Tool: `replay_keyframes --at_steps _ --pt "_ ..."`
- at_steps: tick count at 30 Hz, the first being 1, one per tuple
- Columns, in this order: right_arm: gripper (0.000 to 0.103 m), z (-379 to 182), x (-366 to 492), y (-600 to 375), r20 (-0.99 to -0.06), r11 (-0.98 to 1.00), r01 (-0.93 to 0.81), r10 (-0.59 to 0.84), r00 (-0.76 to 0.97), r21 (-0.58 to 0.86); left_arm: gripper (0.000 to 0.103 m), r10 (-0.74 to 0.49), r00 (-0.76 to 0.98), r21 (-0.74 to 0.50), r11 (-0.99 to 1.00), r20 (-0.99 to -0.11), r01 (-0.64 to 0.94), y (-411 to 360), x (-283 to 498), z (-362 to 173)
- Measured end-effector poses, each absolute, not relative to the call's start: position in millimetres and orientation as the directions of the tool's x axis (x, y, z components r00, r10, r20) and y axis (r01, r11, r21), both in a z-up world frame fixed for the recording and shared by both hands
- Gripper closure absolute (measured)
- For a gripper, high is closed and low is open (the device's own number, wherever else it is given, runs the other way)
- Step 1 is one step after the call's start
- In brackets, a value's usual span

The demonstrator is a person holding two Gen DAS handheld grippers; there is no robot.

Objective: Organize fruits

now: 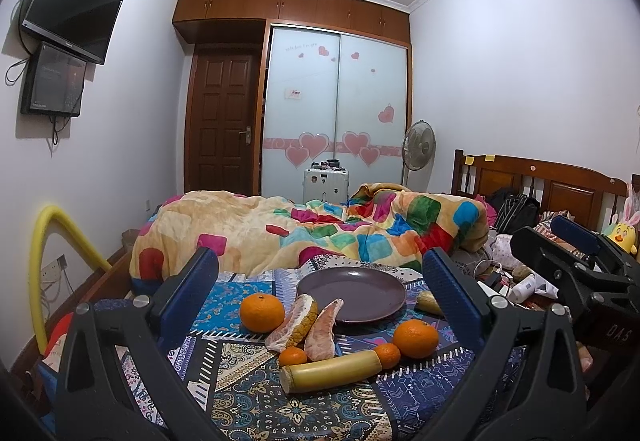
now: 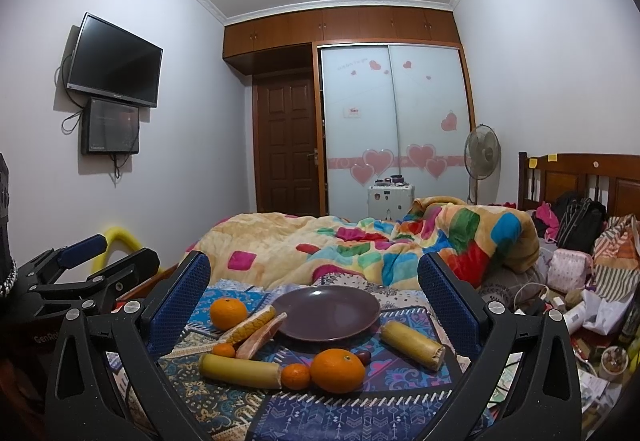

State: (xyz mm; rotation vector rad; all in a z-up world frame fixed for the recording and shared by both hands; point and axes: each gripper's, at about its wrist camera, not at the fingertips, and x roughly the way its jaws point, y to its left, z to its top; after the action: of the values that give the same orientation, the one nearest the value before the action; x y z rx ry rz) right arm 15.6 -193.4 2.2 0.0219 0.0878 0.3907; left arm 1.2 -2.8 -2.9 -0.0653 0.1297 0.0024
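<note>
Both my left tool [image 1: 320, 277] and right tool [image 2: 314, 275] gape wide, holding nothing. The purple plate [image 2: 330, 315] sits empty mid-cloth, oranges [image 2: 337, 369] near the front edge.

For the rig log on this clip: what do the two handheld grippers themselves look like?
Both match: black ribbed frames with silver screw heads, carrying dimpled blue pads on the fingers. The left gripper fills its own view; the right gripper shows white lettering on its body in the left view. No hands or sleeves show.

The plate [image 2: 328, 315] at frame centre lies bare and reachable from above; oranges [image 2: 337, 370], sugarcane [image 2: 240, 365] and pomelo wedges [image 2: 262, 335] crowd its lower-left approach.
</note>
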Motion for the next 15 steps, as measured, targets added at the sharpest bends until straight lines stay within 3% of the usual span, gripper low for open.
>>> replay_keyframes --at_steps 15 --pt "0.0 -1.5 20.1 -195.0 -0.093 0.923 -0.382 0.385 0.918 0.049 0.0 0.001 0.991 -0.062 0.998 -0.133 -0.009 -3.0 3.4 -3.9"
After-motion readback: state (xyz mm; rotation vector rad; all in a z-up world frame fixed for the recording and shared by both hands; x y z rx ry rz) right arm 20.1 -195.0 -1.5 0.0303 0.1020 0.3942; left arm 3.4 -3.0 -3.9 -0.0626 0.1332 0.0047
